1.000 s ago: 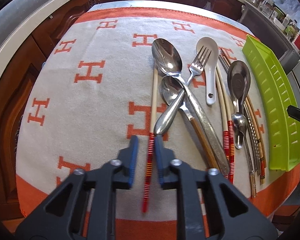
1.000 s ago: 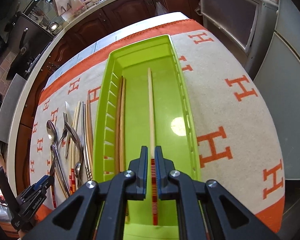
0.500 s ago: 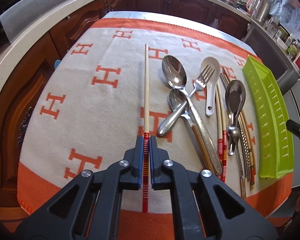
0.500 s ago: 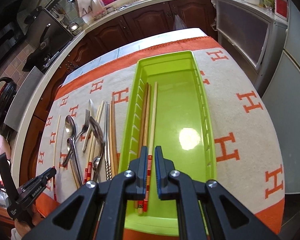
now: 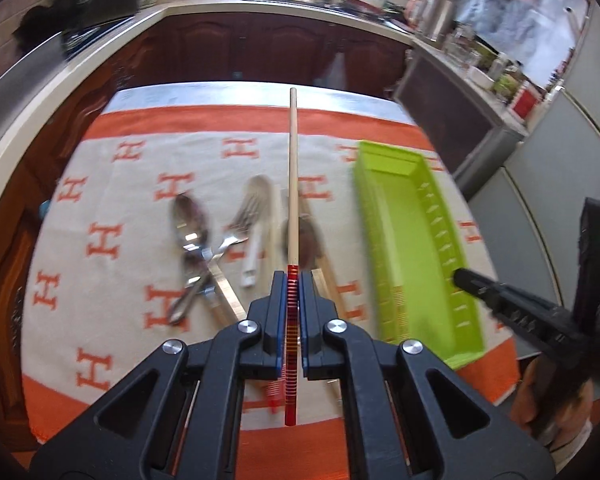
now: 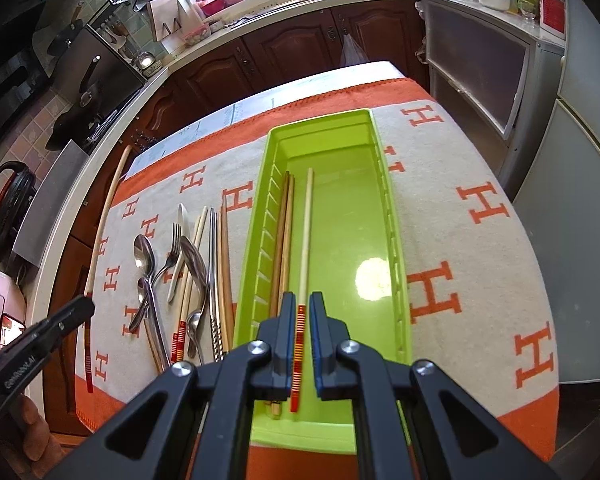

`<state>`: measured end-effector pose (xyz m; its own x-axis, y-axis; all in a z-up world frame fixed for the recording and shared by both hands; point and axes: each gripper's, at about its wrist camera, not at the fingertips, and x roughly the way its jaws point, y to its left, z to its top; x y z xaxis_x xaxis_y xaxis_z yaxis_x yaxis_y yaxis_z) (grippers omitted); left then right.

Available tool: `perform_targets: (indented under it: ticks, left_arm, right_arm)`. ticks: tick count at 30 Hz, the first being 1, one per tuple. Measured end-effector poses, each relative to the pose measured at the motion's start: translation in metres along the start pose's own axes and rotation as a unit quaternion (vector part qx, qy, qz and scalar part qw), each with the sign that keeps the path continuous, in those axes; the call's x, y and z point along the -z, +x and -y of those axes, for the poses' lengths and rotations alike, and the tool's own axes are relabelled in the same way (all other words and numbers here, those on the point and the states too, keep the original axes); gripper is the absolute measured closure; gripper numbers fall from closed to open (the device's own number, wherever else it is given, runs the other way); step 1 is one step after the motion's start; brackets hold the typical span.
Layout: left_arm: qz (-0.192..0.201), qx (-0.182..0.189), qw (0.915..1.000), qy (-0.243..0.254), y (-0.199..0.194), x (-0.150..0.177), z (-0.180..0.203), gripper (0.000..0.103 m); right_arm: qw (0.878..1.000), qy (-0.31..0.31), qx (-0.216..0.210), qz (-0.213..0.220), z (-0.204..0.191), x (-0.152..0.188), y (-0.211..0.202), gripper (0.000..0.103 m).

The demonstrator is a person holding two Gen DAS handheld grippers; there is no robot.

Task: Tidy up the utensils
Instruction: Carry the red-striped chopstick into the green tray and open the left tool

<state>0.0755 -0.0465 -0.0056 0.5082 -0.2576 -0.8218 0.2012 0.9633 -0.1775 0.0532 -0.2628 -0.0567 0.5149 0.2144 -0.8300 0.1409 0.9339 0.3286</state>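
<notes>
1. The left gripper [image 5: 293,312] has its jaws pressed onto the red-banded end of a pale chopstick [image 5: 292,168], which sticks straight ahead, lifted clear of the cloth.
2. The right gripper [image 6: 300,332] hangs over the near end of the green tray [image 6: 396,240]. Its jaws are nearly together and seem to grip nothing; the striped chopstick [image 6: 306,232] seen between them lies on the tray floor.
3. Just left of that chopstick, a pair of brown chopsticks [image 6: 284,232] rests along the tray's slotted wall.
4. On the orange-and-cream cloth [image 6: 460,240], left of the tray, the rest wait in a loose bunch: spoons [image 6: 144,256], a fork [image 6: 172,248], a white spoon [image 6: 182,220] and more chopsticks [image 6: 222,264].
5. In the left view this bunch is blurred.
</notes>
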Motion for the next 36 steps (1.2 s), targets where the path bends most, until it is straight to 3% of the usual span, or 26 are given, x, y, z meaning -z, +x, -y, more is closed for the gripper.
perform_targets:
  ticks: [8,13,21,28,33,36]
  left_arm:
    - [-0.024,0.038,0.9987,0.026,0.030,-0.025,0.088,0.100]
    - [-0.068,0.041,0.9967,0.020,0.070,-0.020,0.110,0.100]
    - [-0.119,0.034,0.9917,0.036,0.106,0.002,0.114,0.099]
    - [-0.115,0.031,0.9913,0.055,0.089,0.011,0.105,0.099]
    - [-0.090,0.020,0.9939,0.062,0.066,0.010,0.095,0.078]
    - [-0.073,0.008,0.9954,0.062,0.052,0.009,0.086,0.077]
  right_arm:
    - [1.000,0.014,0.009,0.021,0.016,0.001,-0.021,0.096]
    - [0.999,0.021,0.017,0.020,0.025,0.003,-0.022,0.096]
    - [0.999,0.026,0.025,0.007,0.032,0.007,-0.014,0.096]
    - [1.000,0.020,0.021,-0.002,0.028,0.012,-0.009,0.096]
    - [1.000,0.014,0.020,-0.001,0.021,0.013,-0.009,0.096]
    - [1.000,0.008,0.019,-0.002,0.016,0.013,-0.009,0.096]
